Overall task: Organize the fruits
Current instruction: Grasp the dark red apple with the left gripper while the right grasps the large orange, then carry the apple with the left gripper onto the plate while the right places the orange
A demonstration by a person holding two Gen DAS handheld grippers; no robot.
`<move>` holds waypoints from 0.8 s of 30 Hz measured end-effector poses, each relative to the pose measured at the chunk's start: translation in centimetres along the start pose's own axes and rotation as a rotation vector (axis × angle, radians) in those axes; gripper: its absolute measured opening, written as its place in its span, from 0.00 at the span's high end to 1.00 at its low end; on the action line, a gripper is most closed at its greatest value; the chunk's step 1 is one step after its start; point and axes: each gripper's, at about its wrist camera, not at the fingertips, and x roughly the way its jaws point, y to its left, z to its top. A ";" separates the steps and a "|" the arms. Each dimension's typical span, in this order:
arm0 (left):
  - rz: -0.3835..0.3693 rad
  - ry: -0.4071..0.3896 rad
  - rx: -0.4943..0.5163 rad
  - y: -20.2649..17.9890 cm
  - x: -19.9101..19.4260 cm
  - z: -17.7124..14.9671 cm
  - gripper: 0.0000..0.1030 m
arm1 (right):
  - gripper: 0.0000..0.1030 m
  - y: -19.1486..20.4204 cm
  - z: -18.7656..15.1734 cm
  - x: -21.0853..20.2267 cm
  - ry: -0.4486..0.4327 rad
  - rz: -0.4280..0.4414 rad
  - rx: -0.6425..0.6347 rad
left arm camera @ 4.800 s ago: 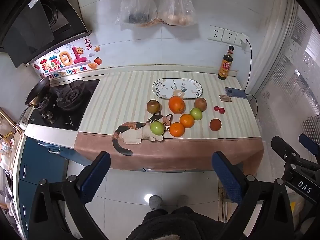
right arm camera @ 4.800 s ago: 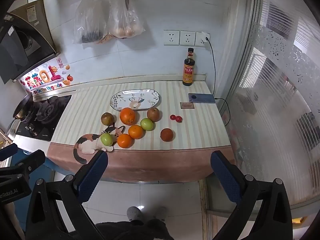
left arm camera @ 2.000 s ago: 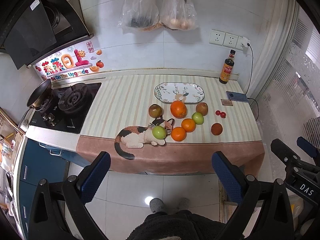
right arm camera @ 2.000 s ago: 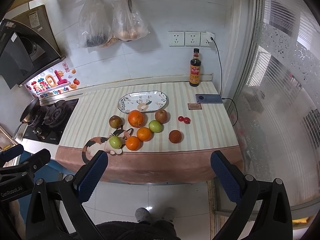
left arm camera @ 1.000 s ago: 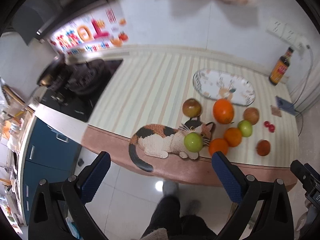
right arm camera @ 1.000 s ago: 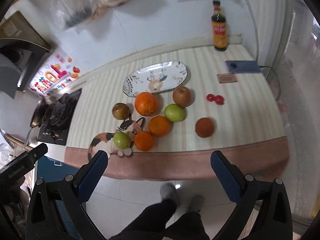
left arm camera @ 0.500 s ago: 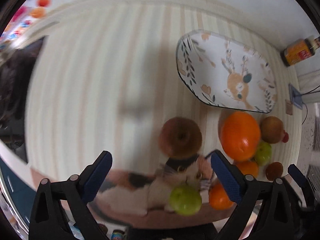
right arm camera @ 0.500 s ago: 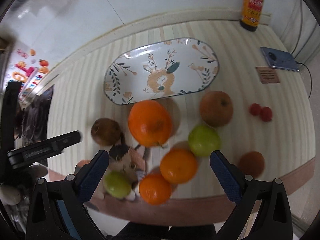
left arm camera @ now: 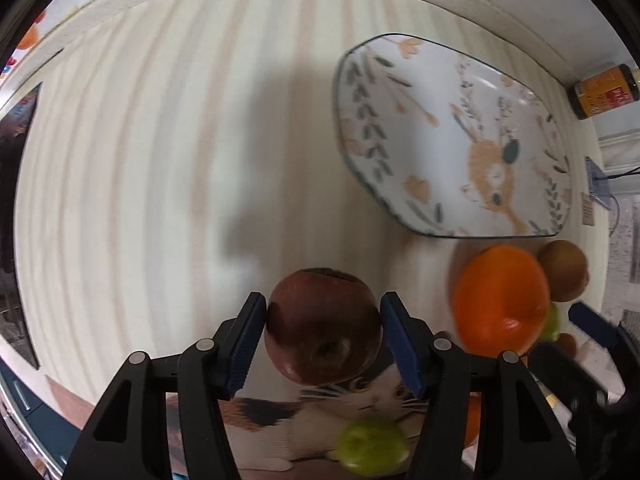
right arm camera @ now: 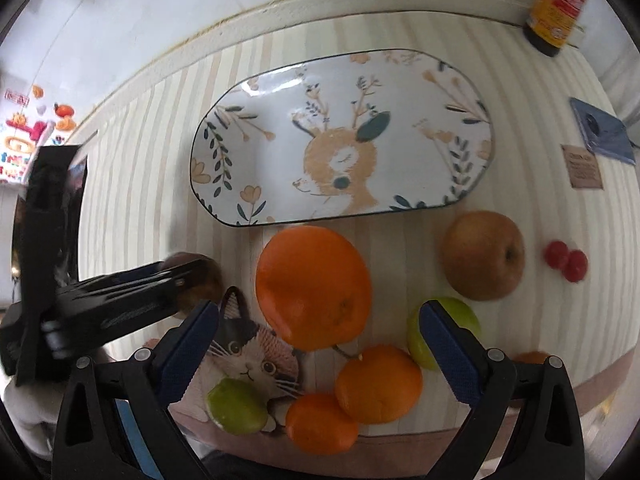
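Note:
My left gripper (left arm camera: 322,330) is shut on a dark red-brown apple (left arm camera: 322,326), its blue pads against both sides. The apple also shows in the right wrist view (right arm camera: 200,280), behind the left gripper's black arm. My right gripper (right arm camera: 318,338) is open above a large orange (right arm camera: 314,286). An oval deer-patterned plate (right arm camera: 240,120) lies empty just beyond the fruit; it also shows in the left wrist view (left arm camera: 360,92). Two smaller oranges (right arm camera: 378,384), two green apples (right arm camera: 236,404), a brown pear (right arm camera: 484,260) and two cherry tomatoes (right arm camera: 566,260) lie on the striped counter.
A dark sauce bottle (right arm camera: 554,4) stands at the back wall. A blue phone (right arm camera: 602,132) and a small brown card (right arm camera: 582,168) lie at the right. A stove (left arm camera: 12,208) is at the far left. The counter's front edge is close below the fruit.
Both grippers have come from far back right up to the counter. My left gripper has closed on the dark apple. My right gripper has moved in over the large orange, still open.

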 end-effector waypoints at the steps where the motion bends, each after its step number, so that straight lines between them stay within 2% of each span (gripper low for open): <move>1: -0.010 -0.001 -0.011 0.2 -0.1 -0.1 0.42 | 0.01 0.1 0.3 0.6 0.018 0.003 -0.009; 4: -0.010 0.005 -0.031 0.4 0.0 0.1 0.42 | 0.07 0.3 1.0 2.1 0.064 0.017 -0.030; 5: -0.004 0.004 -0.036 0.5 -0.1 0.3 0.42 | 0.13 0.4 1.2 2.5 0.077 0.015 -0.037; 7: 0.005 0.006 -0.042 0.6 0.3 1.0 0.41 | 0.18 0.4 1.4 3.5 0.113 -0.007 -0.058; 11: 0.000 0.022 -0.059 0.6 1.6 1.9 0.40 | 0.19 -0.1 1.5 4.4 0.139 0.057 -0.056; 12: 0.001 0.031 -0.055 1.7 2.0 2.3 0.40 | 0.20 -0.1 1.5 4.4 0.142 0.063 -0.054; 18: -0.014 0.081 -0.055 2.0 3.9 3.4 0.39 | 0.20 -0.1 1.8 4.4 0.145 0.048 -0.067; 24: -0.007 0.058 -0.098 2.4 4.0 3.1 0.41 | 0.21 0.4 1.5 4.5 0.132 0.034 -0.078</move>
